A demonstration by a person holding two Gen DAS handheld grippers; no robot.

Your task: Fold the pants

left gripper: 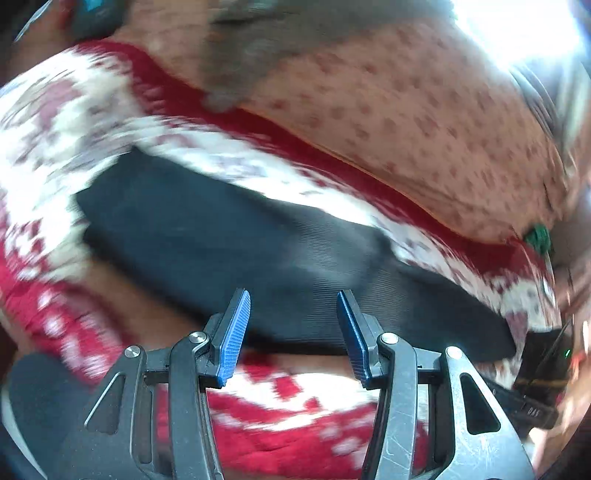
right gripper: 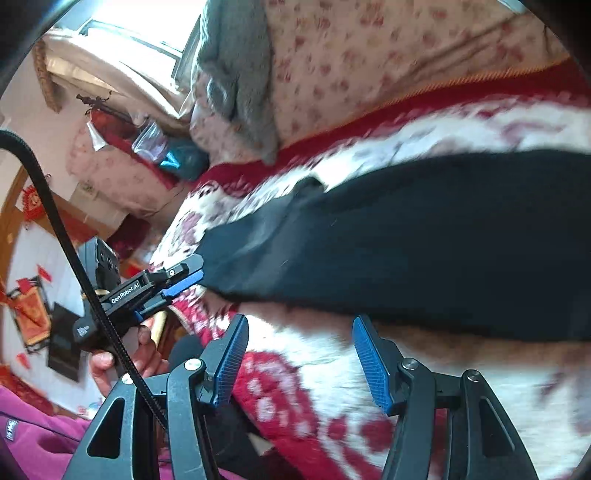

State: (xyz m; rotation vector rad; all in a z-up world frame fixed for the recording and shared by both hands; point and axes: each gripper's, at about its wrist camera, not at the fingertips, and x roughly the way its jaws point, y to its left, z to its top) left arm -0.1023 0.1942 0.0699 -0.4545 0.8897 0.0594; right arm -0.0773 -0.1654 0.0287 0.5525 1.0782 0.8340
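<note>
The black pants [left gripper: 236,236] lie in a long flat strip on a red and white patterned blanket [left gripper: 55,140]. My left gripper [left gripper: 293,317] is open and empty, its blue pads just above the near edge of the pants. In the right wrist view the pants [right gripper: 424,251] stretch from centre to the right edge. My right gripper [right gripper: 299,347] is open and empty, hovering over the blanket [right gripper: 332,369] just short of the pants. The left gripper also shows there [right gripper: 177,286], at the left end of the pants; I cannot tell whether it touches them.
A floral quilt [left gripper: 424,122] with a grey garment [left gripper: 243,48] on it is piled behind the blanket. A bright window [left gripper: 517,26] lies beyond. In the right wrist view a wall with red decorations [right gripper: 33,310] and magenta clothing [right gripper: 40,439] are at the left.
</note>
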